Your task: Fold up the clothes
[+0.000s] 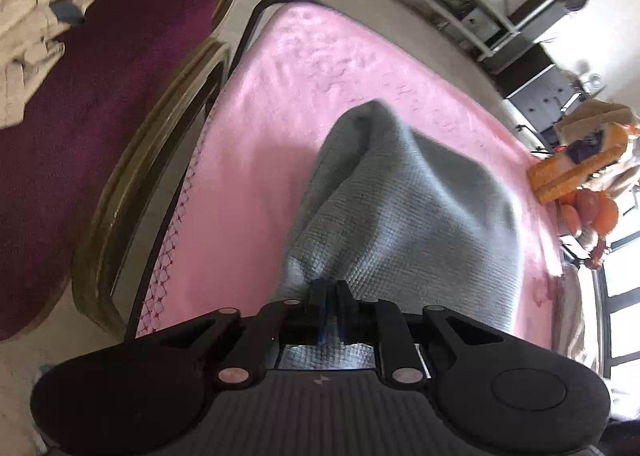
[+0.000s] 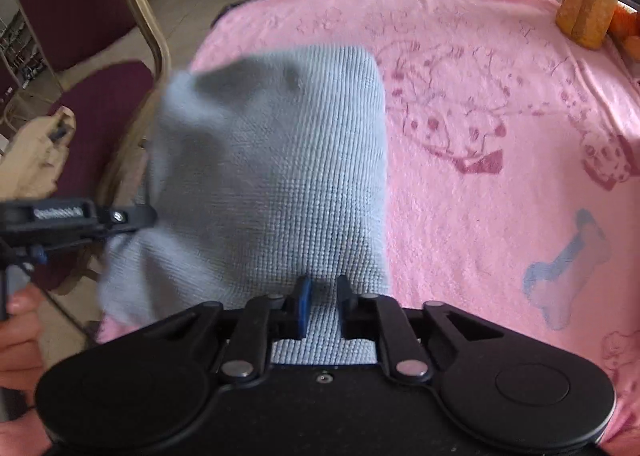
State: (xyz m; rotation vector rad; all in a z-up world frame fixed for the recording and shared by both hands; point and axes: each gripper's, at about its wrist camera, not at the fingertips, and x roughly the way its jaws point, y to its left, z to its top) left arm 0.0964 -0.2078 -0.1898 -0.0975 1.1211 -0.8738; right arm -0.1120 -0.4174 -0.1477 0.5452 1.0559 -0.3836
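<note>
Two black hand-held tools
Left tool (image 1: 334, 290) and right tool (image 2: 322, 288): blue finger pads, silver rivets, round black side discs.

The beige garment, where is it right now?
The beige garment lies on the maroon chair seat, upper left in the left wrist view, left of the pink blanket.

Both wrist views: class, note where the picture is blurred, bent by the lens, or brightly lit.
Left wrist view: the chair frame bows with fisheye distortion, the far shelving is smeared, sunlight glares at the pink blanket edge. Right wrist view: the grey towel blurs on its left side, sharp weave near the right tool.
</note>
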